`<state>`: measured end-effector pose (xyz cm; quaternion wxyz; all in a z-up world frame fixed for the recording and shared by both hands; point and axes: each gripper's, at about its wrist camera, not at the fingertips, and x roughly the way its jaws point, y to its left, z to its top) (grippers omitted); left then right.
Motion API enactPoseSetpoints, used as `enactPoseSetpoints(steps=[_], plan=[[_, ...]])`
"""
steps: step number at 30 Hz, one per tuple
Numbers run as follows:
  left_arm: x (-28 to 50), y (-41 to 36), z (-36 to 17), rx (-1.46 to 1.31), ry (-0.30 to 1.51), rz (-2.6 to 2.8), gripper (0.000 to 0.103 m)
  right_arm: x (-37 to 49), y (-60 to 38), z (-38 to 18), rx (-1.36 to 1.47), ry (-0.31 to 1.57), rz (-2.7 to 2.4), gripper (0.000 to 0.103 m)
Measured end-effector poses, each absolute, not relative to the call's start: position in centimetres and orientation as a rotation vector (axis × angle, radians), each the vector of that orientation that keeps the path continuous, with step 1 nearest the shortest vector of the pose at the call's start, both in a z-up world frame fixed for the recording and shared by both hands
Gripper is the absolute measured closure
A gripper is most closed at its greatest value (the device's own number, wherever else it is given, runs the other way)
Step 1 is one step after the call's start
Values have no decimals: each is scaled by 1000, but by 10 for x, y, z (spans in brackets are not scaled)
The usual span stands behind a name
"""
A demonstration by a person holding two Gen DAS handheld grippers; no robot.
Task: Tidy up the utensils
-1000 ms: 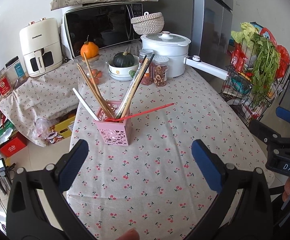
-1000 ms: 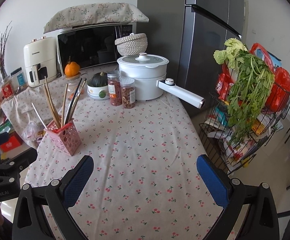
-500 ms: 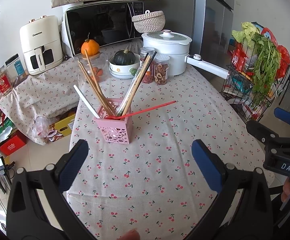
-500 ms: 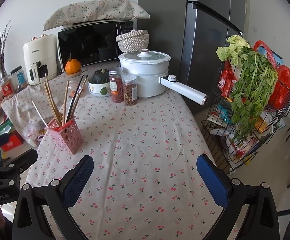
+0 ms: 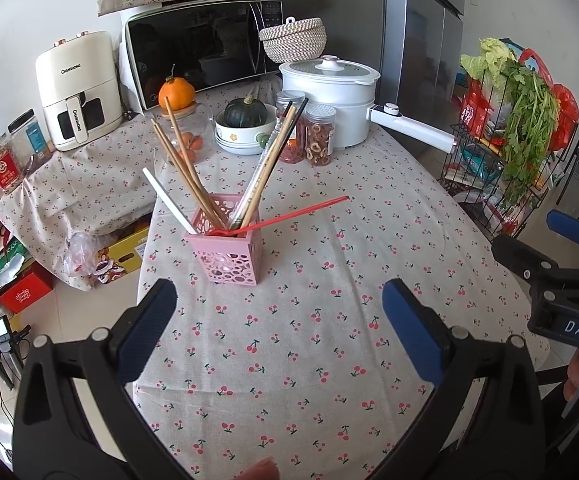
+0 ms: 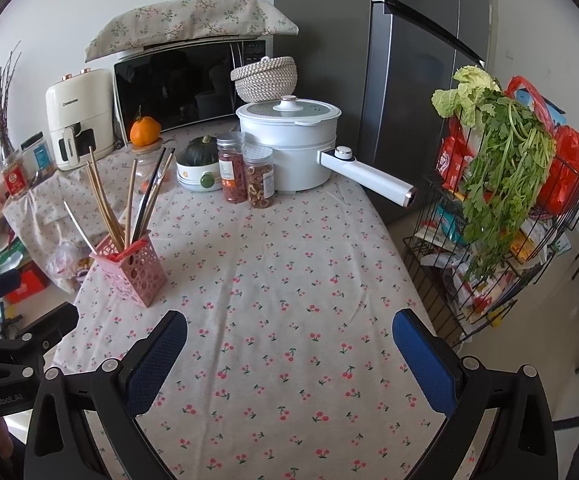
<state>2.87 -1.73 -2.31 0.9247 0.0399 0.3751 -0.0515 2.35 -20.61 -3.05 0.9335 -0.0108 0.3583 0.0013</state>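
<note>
Left gripper (image 5: 277, 320) and right gripper (image 6: 289, 340) are hovering over the table (image 5: 329, 360), jaws spread wide and empty; the pink holder (image 5: 225, 254) of chopsticks (image 5: 185, 172) is standing beyond the left gripper, apart.

Setting: a home kitchen or dining corner. A tabletop (image 6: 289, 300) covered with a cherry-print cloth is seen. At its far end a microwave (image 6: 185, 84) under a floral cover, a cream air fryer (image 6: 77, 120) and a white electric pot (image 6: 289, 144) with a long handle are placed. A tall grey refrigerator (image 6: 409, 60) is seen behind. Food jars (image 6: 245, 176), a squash in a bowl (image 6: 201, 160) and an orange (image 6: 144, 130) are noted. A wire rack (image 6: 509, 240) is loaded with leafy greens and grocery packets.
</note>
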Motion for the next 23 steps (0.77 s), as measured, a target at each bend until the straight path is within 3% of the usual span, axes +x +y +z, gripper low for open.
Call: enactPoseSetpoints(steps=[23], plan=[[34, -16, -29, 66, 797, -117, 1, 28, -206, -41, -19, 752, -1, 0]])
